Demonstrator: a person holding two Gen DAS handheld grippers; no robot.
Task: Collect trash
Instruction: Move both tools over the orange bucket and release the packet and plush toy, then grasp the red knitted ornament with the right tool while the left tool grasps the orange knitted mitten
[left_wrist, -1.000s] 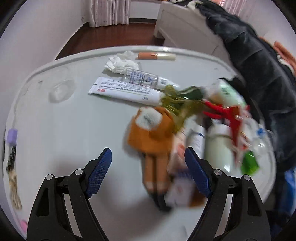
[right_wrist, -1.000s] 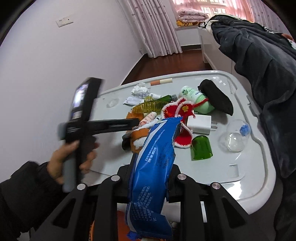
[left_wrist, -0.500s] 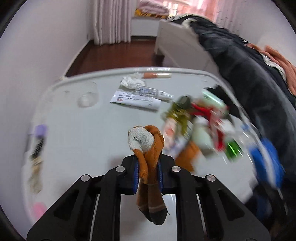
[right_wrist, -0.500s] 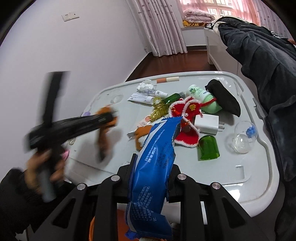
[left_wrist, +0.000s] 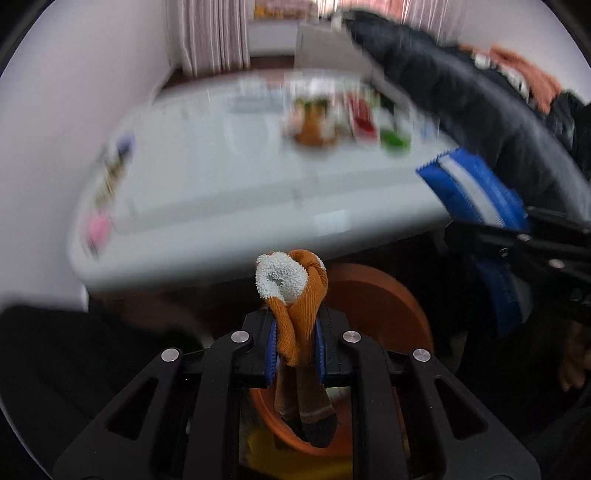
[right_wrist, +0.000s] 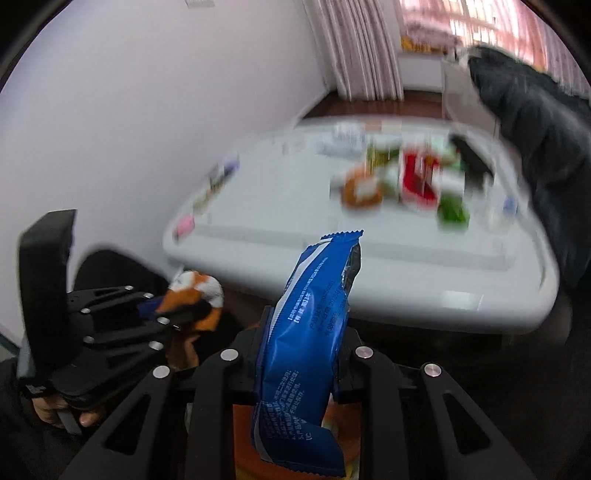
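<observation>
We see the left gripper (left_wrist: 295, 349) pressed together on an orange sock (left_wrist: 300, 314), the blue pads (left_wrist: 272, 350) pinching it about midway. The sock's white fluffy end stands above the fingers; its dark toe hangs below, over the opening of an orange bin (left_wrist: 373, 295) that sits under the near edge of the white table (left_wrist: 221, 192). Something yellow lies low in the bin, too unclear for us to name.

In the right wrist view, the right gripper (right_wrist: 301, 363) is clamped on a blue snack wrapper (right_wrist: 306, 332). The wrapper stands upright between the fingers, serrated top edge up, printed text along its side, lower end drooping over an orange rim just visible beneath.

We note both tools side by side off the table's near edge: the left one, sock in its grip, shows at the left of the right wrist view, held by a hand (right_wrist: 55, 410) in a dark sleeve.

The tabletop is heavily blurred. We make out a red object (right_wrist: 419, 177), a green one (right_wrist: 452, 214), an orange-and-white lump (right_wrist: 360, 190) and a pink thing (right_wrist: 184, 223) near the left edge, nothing finer. Dark clothing (right_wrist: 535, 122) is heaped at the right, curtains (right_wrist: 365, 48) beyond.
</observation>
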